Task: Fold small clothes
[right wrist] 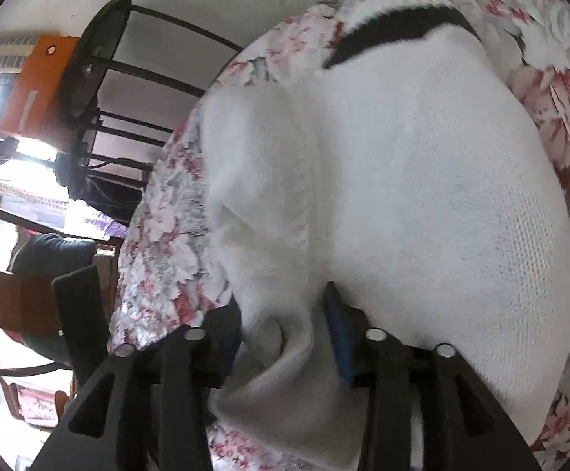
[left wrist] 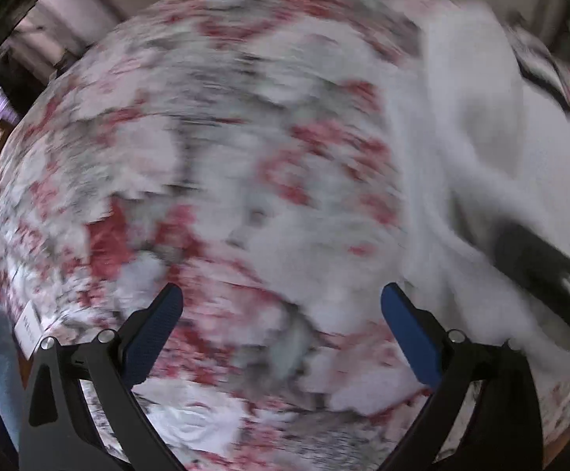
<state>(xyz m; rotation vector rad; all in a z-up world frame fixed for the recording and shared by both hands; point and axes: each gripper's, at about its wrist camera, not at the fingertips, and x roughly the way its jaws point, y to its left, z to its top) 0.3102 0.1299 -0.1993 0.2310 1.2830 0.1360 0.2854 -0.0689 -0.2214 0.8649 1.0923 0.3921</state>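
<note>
White sock (right wrist: 422, 180) edge pinched in right tongs (right wrist: 285, 337); left tongs (left wrist: 281, 329) spread over floral cloth (left wrist: 206, 157).

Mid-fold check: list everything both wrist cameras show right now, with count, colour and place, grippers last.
white knit garment: one, white with black stripes on a ribbed band at its far end, lying on the cloth; a bunched fold sits in the right gripper.
floral cloth: one, white with red and grey flowers, covering the work surface; blurred in the left view.
black metal rack: one, black, beyond the cloth's edge, upper left of the right view.
orange box: one, orange, behind the rack.
wooden chair: one, brown, far left of the right view.
left gripper: black with blue pads, open, over the floral cloth, holding nothing.
right gripper: black with blue pads, shut on the garment's fold.
</note>
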